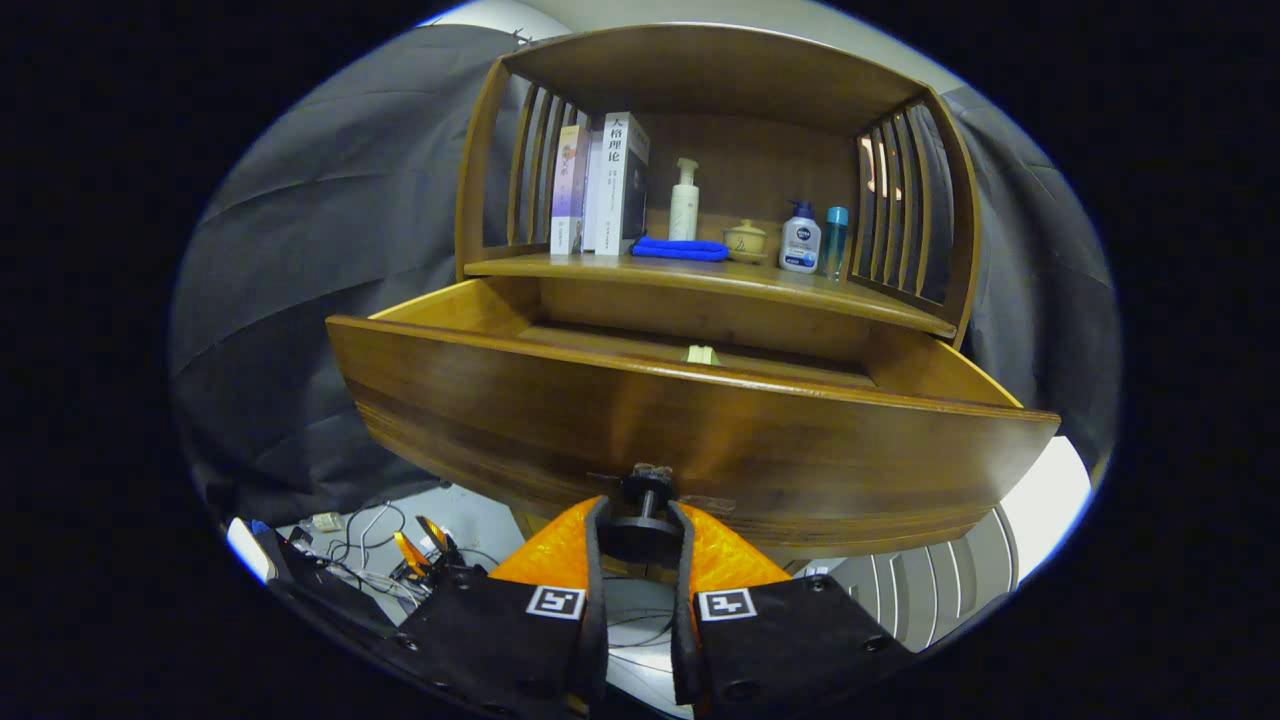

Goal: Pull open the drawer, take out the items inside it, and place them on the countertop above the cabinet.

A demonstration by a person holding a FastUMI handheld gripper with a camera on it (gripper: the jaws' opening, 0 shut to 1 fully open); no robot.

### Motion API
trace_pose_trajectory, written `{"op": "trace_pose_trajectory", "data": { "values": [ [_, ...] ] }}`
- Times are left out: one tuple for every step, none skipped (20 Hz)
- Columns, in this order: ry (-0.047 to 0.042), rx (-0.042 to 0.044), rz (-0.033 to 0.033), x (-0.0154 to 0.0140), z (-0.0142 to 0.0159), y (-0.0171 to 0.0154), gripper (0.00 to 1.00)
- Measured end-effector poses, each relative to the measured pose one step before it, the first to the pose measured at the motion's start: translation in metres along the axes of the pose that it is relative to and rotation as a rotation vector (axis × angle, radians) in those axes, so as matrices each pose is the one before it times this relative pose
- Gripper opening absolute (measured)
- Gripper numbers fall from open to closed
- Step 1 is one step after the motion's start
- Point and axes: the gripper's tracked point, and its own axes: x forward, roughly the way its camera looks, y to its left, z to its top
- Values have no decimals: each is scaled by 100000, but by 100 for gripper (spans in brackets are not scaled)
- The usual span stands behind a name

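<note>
**Drawer's out, fingers clamped on the knob**

So here's where I'm at. My gripper (641, 520) has both orange fingers (560, 550) pressed in on the drawer's dark round knob (641, 527), one on each side of it, gripping it tight. The knob sits on a short stem that runs into the middle of the drawer front.

The drawer (690, 420) is pulled well out of the wooden cabinet (720, 90), and its curved front panel sits right above my fingers. Looking over the top edge of that front, I can see into the drawer a bit: there's a small pale yellowish item (701, 354) near the middle, toward the back. I can't really tell what it is from this angle, since just its top pokes above the rim.

Above the drawer is the countertop (700, 283), which already has stuff on it: a few books (600, 185) standing upright on the left, a folded blue cloth (681, 249) next to them, a white pump bottle (684, 200) behind the cloth, a small lidded cup (745, 242), then a white-and-blue pump bottle (800, 238) and a slim teal bottle (836, 240) over by the slatted right side.

Down on the floor, left of my fingers, there's a tangle of cables (365, 545).
</note>
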Motion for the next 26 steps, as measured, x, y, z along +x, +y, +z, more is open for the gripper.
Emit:
{"op": "trace_pose_trajectory", "data": {
  "values": [
    [-13,-516,547,-289,-93,183,27],
    [412,-268,501,-456,-285,173,27],
    [-254,77,386,-839,-575,279,27],
    [8,-569,70,-543,-534,159,27],
    [-340,-238,-675,-130,19,14,27],
    [1212,480,-602,91,0,-54,27],
    [1187,1876,145,239,-11,112,27],
    [1565,2173,1142,-167,-188,145,32],
    [472,1057,1086,-94,154,121,37],
    [214,-519,931,-474,222,-19,42],
    [-443,-2541,-725,-392,43,-428,49],
    [-558,-3245,558,-830,219,-351,56],
    [-780,-2235,258,-688,-44,-176,64],
    [-873,-1476,-417,-932,249,-490,71],
    [-571,-331,556,-986,215,-419,78],
    [219,519,570,-846,390,-380,90],
    [552,819,-39,-641,411,-715,95],
    [6,1354,1,-668,685,-667,99],
    [-679,2316,-224,-549,998,-589,99],
    [-938,2197,935,-507,1100,-291,99],
    [-1178,1845,672,-331,1053,-162,99],
    [-537,658,1002,-16,1179,-166,99],
    [-314,84,450,26,917,-102,99],
    [186,-227,623,265,783,-92,99],
    [368,-105,716,483,869,-88,99],
    [991,552,1061,647,701,42,99]
  ]
}}
